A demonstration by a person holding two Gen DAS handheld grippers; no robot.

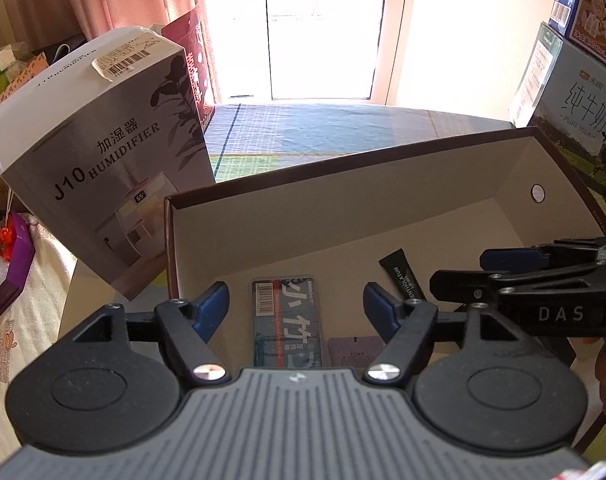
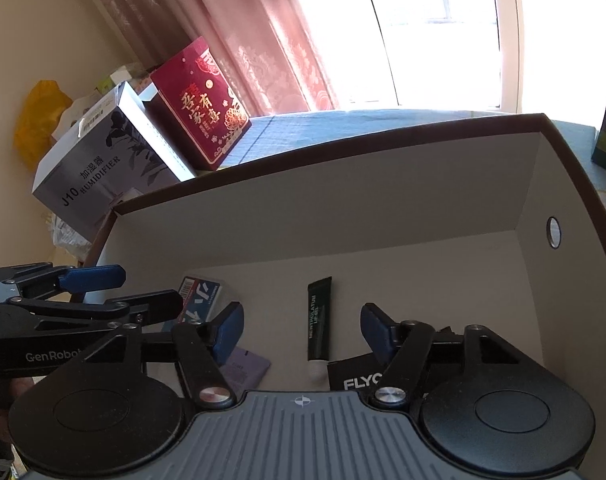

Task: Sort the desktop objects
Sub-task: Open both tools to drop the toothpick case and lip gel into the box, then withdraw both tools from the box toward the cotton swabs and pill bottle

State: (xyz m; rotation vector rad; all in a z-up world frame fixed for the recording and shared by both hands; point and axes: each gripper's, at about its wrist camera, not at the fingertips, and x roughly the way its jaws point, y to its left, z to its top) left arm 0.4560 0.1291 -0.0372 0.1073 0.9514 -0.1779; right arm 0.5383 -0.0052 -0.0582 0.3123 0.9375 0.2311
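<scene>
We hold two handheld grippers over an open cardboard box [image 1: 443,184] with a brown rim and pale inside walls, standing on a desk covered by a blue-green checked mat [image 1: 303,132]. Our left gripper [image 1: 295,308] hangs above the near-left part of the box with its blue-padded fingers spread wide and nothing between them. Our right gripper [image 2: 301,332] hangs beside it over the middle of the box, likewise parted and empty; in the left wrist view it enters from the right edge.

On the box floor lie four sorted items. A blue dental-floss pack [image 1: 289,324] with a barcode lies flat near the left wall, directly under the left gripper. Just right of it sits a small lilac sachet [image 1: 355,350], partly hidden by a finger. A dark green lip-gel tube [image 2: 319,320] lies near the middle, its pale cap toward us. A black packet marked "FLYC" [image 2: 355,376] rests at the near edge beside the tube's cap, mostly covered by the right gripper.

Outside the box, a grey J10 humidifier carton [image 1: 103,184] stands at its left, with a red gift box [image 2: 201,108] behind it against pink curtains [image 2: 263,32]. Milk cartons [image 1: 575,120] stack up at the right, and a bright window [image 1: 327,28] lights the scene.
</scene>
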